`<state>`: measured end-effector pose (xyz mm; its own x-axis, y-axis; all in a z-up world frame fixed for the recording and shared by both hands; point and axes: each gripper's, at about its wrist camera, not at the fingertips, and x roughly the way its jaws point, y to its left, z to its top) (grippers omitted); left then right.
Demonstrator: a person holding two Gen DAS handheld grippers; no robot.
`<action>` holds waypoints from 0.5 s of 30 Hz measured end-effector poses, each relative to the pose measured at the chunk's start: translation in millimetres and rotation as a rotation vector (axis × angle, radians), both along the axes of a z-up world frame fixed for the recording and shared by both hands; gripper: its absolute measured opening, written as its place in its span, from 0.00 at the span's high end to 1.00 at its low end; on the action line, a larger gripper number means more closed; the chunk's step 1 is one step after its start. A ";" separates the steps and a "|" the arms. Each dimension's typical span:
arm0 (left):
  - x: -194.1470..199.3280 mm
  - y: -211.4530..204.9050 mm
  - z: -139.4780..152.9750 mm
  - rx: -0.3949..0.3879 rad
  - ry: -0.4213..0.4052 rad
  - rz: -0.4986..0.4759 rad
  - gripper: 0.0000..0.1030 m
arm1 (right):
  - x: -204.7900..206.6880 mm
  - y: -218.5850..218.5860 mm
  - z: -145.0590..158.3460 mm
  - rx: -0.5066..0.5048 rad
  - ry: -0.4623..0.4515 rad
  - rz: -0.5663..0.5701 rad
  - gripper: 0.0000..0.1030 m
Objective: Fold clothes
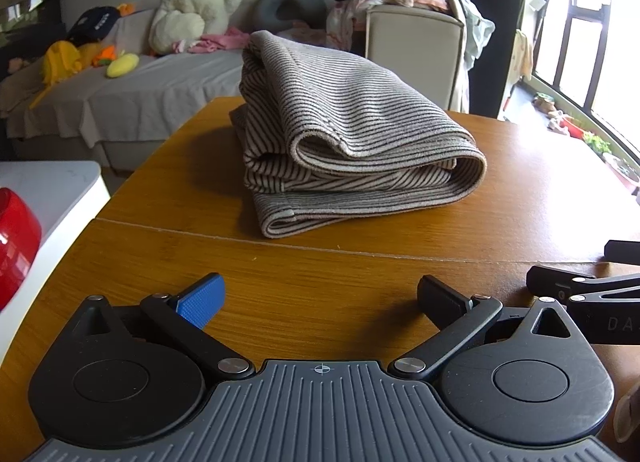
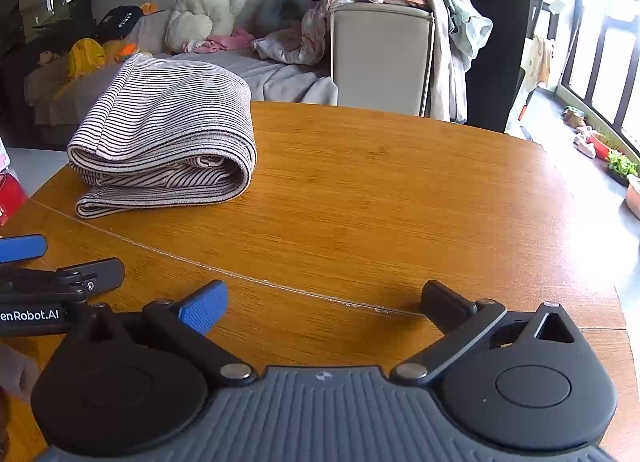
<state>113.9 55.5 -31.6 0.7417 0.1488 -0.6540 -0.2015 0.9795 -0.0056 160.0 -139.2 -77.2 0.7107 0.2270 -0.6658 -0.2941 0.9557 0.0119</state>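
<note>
A striped grey-and-black garment (image 1: 344, 134) lies folded in a thick stack on the wooden table (image 1: 320, 270); in the right wrist view the same garment (image 2: 168, 142) sits at the far left of the table (image 2: 400, 198). My left gripper (image 1: 320, 298) hovers low over the table's near part, well short of the garment, open with nothing between its fingers. My right gripper (image 2: 324, 302) stands open and empty to the right of the left one, whose fingers (image 2: 92, 274) show at the left edge. The right gripper's finger (image 1: 560, 282) also shows in the left wrist view.
A seam (image 1: 360, 250) crosses the table between grippers and garment. A red object (image 1: 16, 246) on a white surface sits at the left. Behind the table are a sofa with plush toys (image 1: 196, 2), a beige chair piled with clothes (image 2: 380, 54), and a window (image 2: 608, 62) at right.
</note>
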 end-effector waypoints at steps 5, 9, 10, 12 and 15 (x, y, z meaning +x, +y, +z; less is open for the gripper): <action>0.3 -0.3 0.6 0.000 0.001 -0.003 0.00 | -0.4 0.0 0.5 0.000 0.000 0.000 0.00; 0.2 -0.5 0.7 0.000 0.001 -0.002 0.00 | -0.8 0.2 0.9 0.000 0.001 0.000 0.00; 0.2 -0.3 0.6 0.000 0.001 -0.002 0.00 | -0.8 0.4 0.9 0.000 0.001 0.000 0.00; 0.4 0.1 0.4 0.000 0.001 -0.003 0.00 | -0.7 0.0 0.8 0.001 0.001 0.000 0.00; 0.5 -0.1 0.2 0.000 0.001 -0.003 0.00 | -0.6 0.1 0.9 0.001 0.001 0.000 0.00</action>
<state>114.4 55.4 -31.4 0.7417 0.1467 -0.6544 -0.1986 0.9801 -0.0054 159.4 -139.1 -76.3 0.7100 0.2276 -0.6664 -0.2940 0.9557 0.0131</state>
